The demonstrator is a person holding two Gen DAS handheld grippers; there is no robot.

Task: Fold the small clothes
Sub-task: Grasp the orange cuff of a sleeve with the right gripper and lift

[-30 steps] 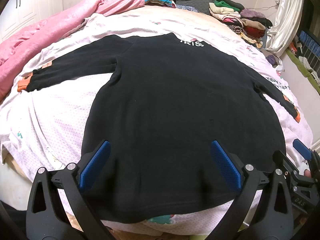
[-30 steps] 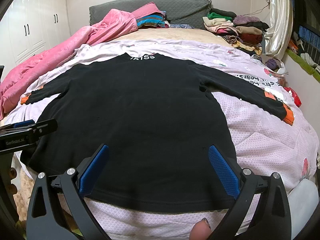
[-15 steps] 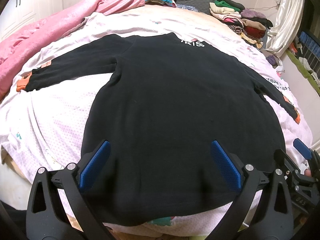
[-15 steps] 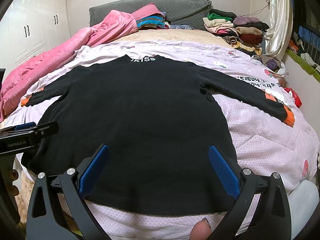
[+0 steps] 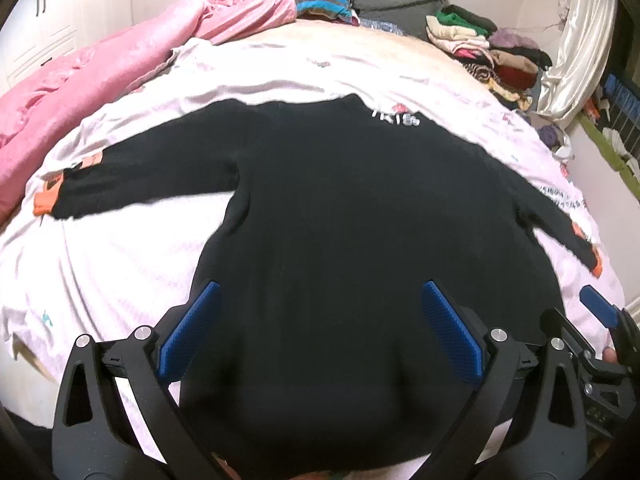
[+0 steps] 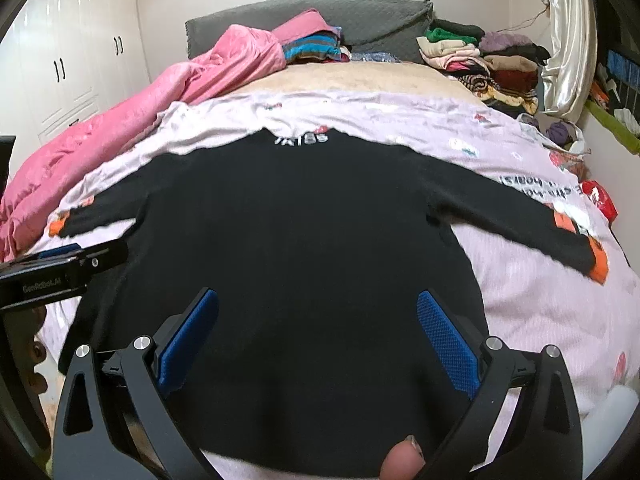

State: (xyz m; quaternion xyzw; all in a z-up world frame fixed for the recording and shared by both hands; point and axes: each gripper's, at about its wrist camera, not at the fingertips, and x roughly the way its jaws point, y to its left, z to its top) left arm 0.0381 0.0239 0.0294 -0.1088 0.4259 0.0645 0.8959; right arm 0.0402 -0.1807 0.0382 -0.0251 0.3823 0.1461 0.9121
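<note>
Along the bed's left edge we see a pink quilt (image 5: 100, 76). Our black sweater (image 5: 360, 240) lies flat mid-bed, sleeves spread, under our left gripper (image 5: 316, 336) and right gripper (image 6: 316, 336), both spread wide, empty. Folded clothes (image 6: 480, 60) crowd the far right corner.

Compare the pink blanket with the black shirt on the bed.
The pink blanket is bunched in rumpled folds along the bed's left edge; the black shirt is spread flat in the middle, sleeves out. The blanket is plain pink; the shirt is black with white lettering at the collar and orange cuffs. Both lie on the bed, and neither open gripper touches either.
</note>
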